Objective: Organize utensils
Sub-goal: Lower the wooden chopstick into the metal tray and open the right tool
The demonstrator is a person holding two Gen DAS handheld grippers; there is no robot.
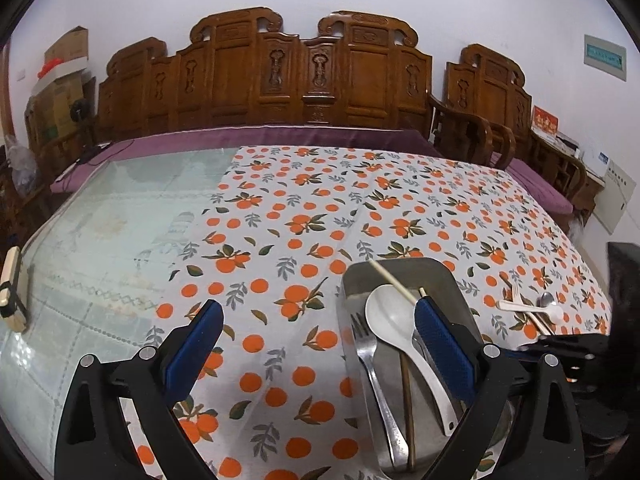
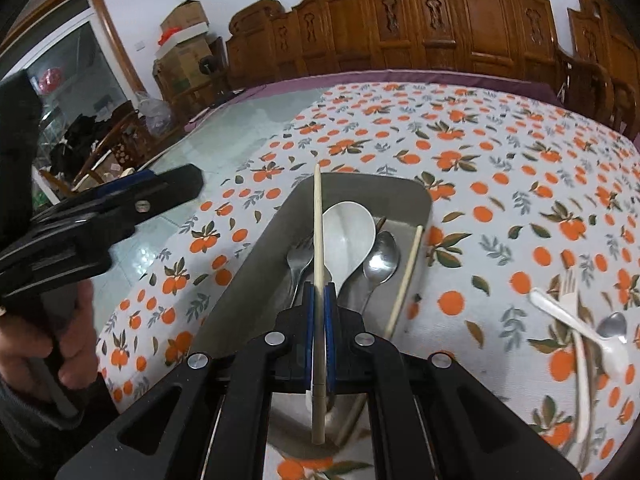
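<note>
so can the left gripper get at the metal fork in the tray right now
Probably yes. The left gripper is open and empty, and the metal fork lies uncovered at the tray's near-left side. The white spoon lies close beside it, so the fingers have little room.

Pale chopstick (image 2: pixel 318 240) hangs over the metal tray (image 2: pixel 404 188) of cutlery.
</note>
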